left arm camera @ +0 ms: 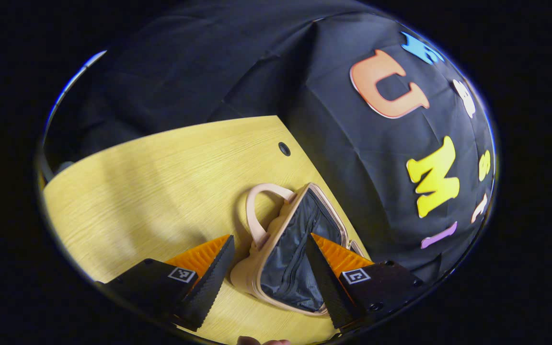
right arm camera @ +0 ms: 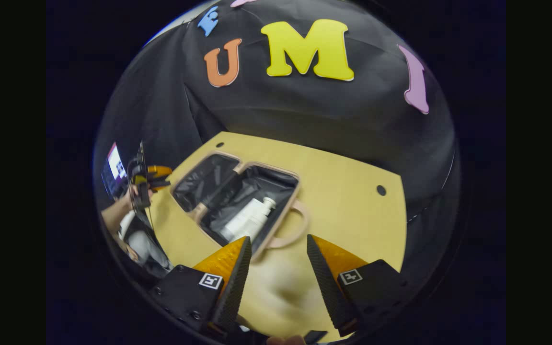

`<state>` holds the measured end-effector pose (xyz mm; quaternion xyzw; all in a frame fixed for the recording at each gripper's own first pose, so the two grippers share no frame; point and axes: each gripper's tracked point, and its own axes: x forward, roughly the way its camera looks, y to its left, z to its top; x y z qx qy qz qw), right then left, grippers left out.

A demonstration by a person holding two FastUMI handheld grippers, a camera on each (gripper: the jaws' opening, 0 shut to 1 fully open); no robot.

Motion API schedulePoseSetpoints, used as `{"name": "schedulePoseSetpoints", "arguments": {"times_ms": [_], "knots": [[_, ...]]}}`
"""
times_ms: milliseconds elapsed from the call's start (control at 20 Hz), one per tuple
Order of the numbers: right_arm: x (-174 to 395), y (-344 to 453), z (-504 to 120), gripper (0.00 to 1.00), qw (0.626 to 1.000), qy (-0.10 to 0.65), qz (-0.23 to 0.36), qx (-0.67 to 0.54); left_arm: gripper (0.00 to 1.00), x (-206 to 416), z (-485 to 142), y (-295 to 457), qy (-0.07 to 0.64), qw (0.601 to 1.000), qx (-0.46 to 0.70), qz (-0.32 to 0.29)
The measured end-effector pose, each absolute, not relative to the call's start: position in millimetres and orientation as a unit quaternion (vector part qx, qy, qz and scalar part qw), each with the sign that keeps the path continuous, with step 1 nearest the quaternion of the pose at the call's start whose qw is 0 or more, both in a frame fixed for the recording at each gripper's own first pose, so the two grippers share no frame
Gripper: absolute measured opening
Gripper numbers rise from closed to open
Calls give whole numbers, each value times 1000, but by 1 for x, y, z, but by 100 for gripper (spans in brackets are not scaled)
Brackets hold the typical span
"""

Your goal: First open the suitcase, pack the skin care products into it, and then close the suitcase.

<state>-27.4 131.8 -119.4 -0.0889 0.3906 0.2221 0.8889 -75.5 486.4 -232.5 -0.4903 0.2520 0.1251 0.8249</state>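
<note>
A small beige suitcase (right arm camera: 281, 211) lies open on the wooden table, both halves lined in black. White skin care bottles (right arm camera: 249, 220) lie in the half with the loop handle (right arm camera: 300, 230). My right gripper (right arm camera: 276, 273) is open just short of that half, nothing between its fingers. In the left gripper view the suitcase (left arm camera: 252, 273) shows its black zipped lining (left arm camera: 295, 258) and its handle (left arm camera: 257, 201). My left gripper (left arm camera: 270, 280) is open and framing it. In the right gripper view the left gripper (right arm camera: 154, 179) hangs off the case's far side, apart from it.
The yellow wooden table (left arm camera: 161, 182) has a round cable hole (left arm camera: 284, 148), also seen as the hole (right arm camera: 381, 190) in the right gripper view. Black cloth walls stand close behind the table. A person's arm (right arm camera: 118, 213) and a lit screen (right arm camera: 113, 165) are at the left.
</note>
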Motion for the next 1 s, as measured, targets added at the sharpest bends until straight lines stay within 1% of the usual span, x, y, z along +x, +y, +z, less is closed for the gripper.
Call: {"name": "schedulePoseSetpoints", "arguments": {"times_ms": [150,250,300,350,400,450,500,550,600,650,700,750,800,850,1000], "knots": [[-43,110,-113,71,893,402,195,-52,93,-60,-259,499,254,798,-530,133],[-43,104,-113,70,897,404,178,-31,91,-52,-264,508,245,787,-548,140],[-44,102,-114,70,897,406,172,-26,88,-45,-267,508,238,783,-557,141],[-44,102,-113,70,898,407,169,-18,96,-38,-267,509,233,778,-566,141],[-44,102,-110,70,898,408,165,-10,79,-31,-270,507,229,773,-573,144],[-44,102,-108,70,899,407,163,-6,76,-25,-271,506,227,770,-579,145],[-44,100,-107,70,900,405,160,-8,70,-16,-273,505,226,766,-585,144],[-44,99,-106,70,902,402,158,-10,67,-10,-276,504,228,763,-588,145],[-44,100,-102,70,904,398,156,-9,61,-6,-280,504,234,760,-589,148],[-44,102,-98,70,907,392,155,-7,69,-4,-283,504,243,758,-586,153],[-45,102,-95,70,909,387,155,-4,45,-4,-289,506,254,757,-579,163],[-47,102,-93,70,911,383,153,-2,40,-4,-293,507,263,756,-573,174],[-49,100,-91,70,914,378,151,0,25,-6,-294,509,271,755,-568,182],[-49,99,-89,70,916,372,148,-1,17,-8,-292,509,275,758,-562,185],[-46,91,-80,70,931,339,134,-12,11,-9,-274,510,274,782,-525,196]]}}
